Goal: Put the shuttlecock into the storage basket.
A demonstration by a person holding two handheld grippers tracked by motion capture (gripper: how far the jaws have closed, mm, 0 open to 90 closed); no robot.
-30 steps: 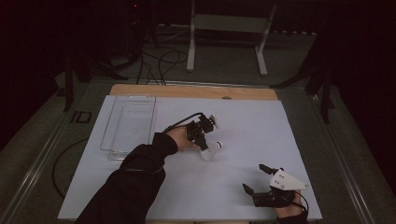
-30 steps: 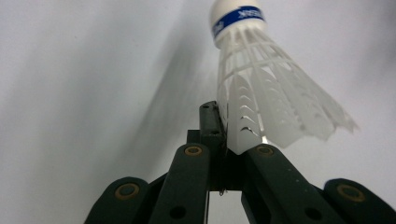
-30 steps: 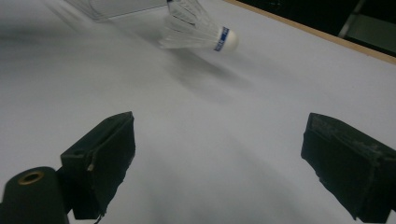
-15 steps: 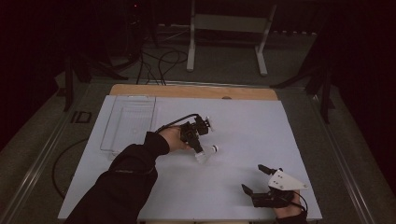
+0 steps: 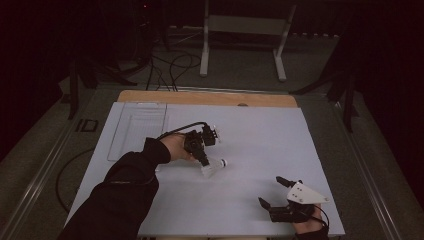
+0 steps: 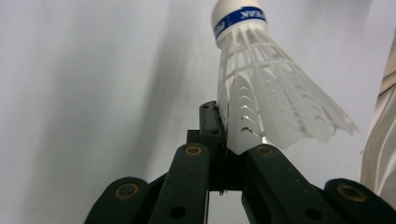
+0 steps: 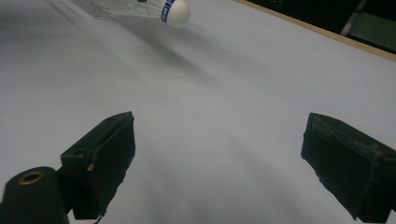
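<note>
A white plastic shuttlecock (image 5: 214,167) with a blue band round its cork hangs just above the white table (image 5: 260,135), cork pointing right. My left gripper (image 5: 204,159) is shut on the rim of its skirt. In the left gripper view the two black jaws (image 6: 224,135) pinch the skirt edge of the shuttlecock (image 6: 261,93), with the cork pointing away. My right gripper (image 5: 274,192) rests at the near right corner of the table, open with nothing in it. In the right gripper view its jaws (image 7: 219,154) stand wide apart, with the shuttlecock (image 7: 173,11) far off at the top.
A clear plastic tray (image 5: 137,127) lies at the table's far left. A wooden strip (image 5: 210,97) runs along the far edge. Behind it on the dark floor are a white stand (image 5: 245,30) and cables (image 5: 170,65).
My left hand has carried the shuttlecock a little to the left and slightly upward. The right gripper has stayed where it was.
</note>
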